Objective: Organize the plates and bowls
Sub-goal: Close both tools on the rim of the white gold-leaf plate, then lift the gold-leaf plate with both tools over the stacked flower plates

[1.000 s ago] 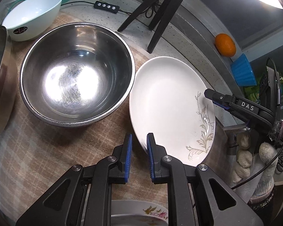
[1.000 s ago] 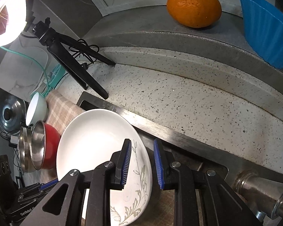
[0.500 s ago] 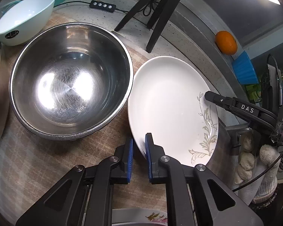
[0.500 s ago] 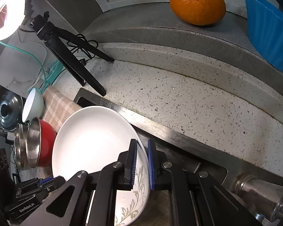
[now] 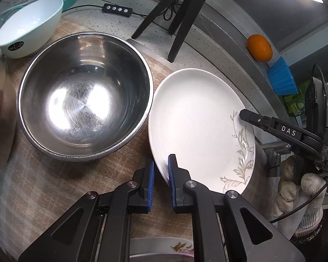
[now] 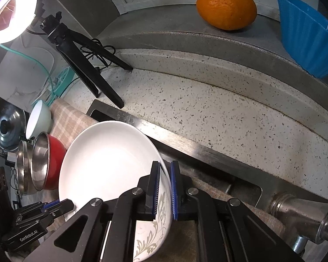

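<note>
A white plate with a grey leaf pattern (image 5: 196, 118) is held tilted above the checked cloth, beside a large steel bowl (image 5: 83, 113). My left gripper (image 5: 161, 170) is shut on the plate's near rim. My right gripper (image 6: 164, 187) is shut on the opposite rim of the same plate (image 6: 107, 166); it also shows in the left wrist view (image 5: 273, 126). A pale mint bowl (image 5: 30, 26) stands behind the steel bowl. A red bowl with a steel inside (image 6: 48, 161) sits nested against another steel bowl, left of the plate.
A black tripod (image 5: 181, 15) and a cable switch (image 5: 117, 10) stand on the speckled counter. An orange (image 6: 226, 6) and a blue ribbed cup (image 6: 306, 35) sit on the ledge. A steel lid (image 6: 4, 126) lies far left. A flowered dish rim (image 5: 164, 246) is below my left gripper.
Both grippers have closed onto the plate's rims, the right one from open. The plate has lifted and tilted slightly.
</note>
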`<state>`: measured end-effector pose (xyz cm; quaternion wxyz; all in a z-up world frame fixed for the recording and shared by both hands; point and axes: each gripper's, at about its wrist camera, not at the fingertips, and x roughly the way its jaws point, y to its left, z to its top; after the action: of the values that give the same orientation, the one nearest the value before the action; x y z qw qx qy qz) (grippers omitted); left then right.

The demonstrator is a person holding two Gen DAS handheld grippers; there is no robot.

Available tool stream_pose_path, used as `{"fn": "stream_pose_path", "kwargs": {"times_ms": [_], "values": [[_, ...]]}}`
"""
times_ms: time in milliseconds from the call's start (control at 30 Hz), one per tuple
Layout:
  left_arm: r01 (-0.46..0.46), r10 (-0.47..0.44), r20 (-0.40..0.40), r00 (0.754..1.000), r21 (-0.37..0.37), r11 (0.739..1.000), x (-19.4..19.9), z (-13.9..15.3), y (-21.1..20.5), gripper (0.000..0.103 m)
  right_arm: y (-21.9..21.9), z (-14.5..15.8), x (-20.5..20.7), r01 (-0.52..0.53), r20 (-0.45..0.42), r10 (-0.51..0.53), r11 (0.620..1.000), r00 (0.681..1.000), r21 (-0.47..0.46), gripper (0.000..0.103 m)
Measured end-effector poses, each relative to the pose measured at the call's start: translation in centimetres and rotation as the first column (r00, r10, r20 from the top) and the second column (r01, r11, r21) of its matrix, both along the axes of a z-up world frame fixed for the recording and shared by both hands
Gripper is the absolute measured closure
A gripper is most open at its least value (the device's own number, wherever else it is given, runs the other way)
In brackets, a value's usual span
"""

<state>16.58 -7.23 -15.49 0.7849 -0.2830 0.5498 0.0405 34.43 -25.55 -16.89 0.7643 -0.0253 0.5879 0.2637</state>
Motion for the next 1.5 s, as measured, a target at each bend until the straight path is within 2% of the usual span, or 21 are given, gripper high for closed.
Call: {"fn": "stream_pose_path", "kwargs": {"times_ms": [367,833,1500], "values": [[0.013,-0.013,0.034,0.999,0.003,1.000,-1.4,1.9,-0.2,0.093,-1.0,2.2,-2.3,0.020,0.030,-0.021,1.000,0.999,0.015,0.095],[0.060,-0.061,0.066,0.996,0.014,0.998,-4.4,4.2,0.1,0.093,-2.0,5.5,-7.5,0.059,0.063,-0.062,0.997,0.996,0.049,0.095],[0.160,-0.163,0.097,0.982,0.036,0.986,-8.8,6.6,1.5,0.093,-2.6,7.4,-15.3,0.139,0.084,-0.145,0.988,0.986,0.073,0.095]]}}
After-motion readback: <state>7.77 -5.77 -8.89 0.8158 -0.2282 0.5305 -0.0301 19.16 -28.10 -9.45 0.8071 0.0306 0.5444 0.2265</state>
